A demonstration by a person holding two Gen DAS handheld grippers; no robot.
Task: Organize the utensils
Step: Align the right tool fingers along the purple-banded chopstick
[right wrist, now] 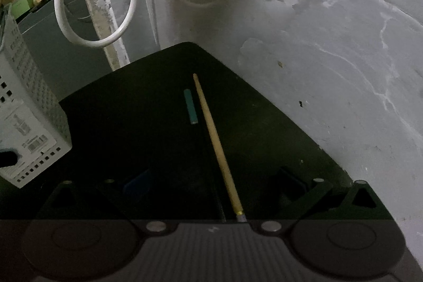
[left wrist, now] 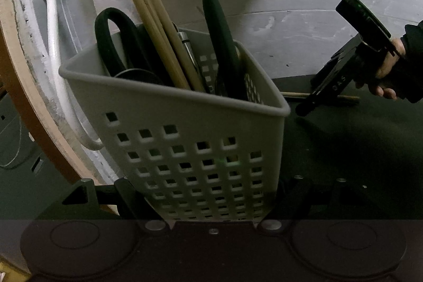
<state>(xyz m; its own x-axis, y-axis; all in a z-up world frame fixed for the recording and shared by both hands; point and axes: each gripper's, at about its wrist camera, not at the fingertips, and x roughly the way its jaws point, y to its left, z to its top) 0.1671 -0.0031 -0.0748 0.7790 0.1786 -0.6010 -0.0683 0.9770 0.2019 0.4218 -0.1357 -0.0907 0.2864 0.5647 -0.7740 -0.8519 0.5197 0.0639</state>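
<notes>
Chopstick [right wrist: 211, 128], single, pale wood with a metal-capped near end, lies flat on the dark mat [right wrist: 127, 123], running away between the fingers of my right gripper [right wrist: 211, 176]. Those fingers stand released, well apart, neither touching it. Judgement: light, stiff, smooth and round, so liable to roll or slip; best pinched across the shaft near its middle so it does not tip. Just left of its far half lies a short teal piece [right wrist: 191, 106], apart from it.

My left gripper [left wrist: 210, 181] is clenched on the lower part of the perforated grey basket [left wrist: 185, 107], which sits tilted. Above its rim stand scissors [left wrist: 111, 38], other chopsticks [left wrist: 150, 25] and a green-handled tool [left wrist: 219, 31].

Only the left view shows the basket's contents, and my right gripper [left wrist: 304, 107] from outside, off to the right. Only the right view shows the loose chopstick whole, the teal piece, and the basket's labelled underside.
</notes>
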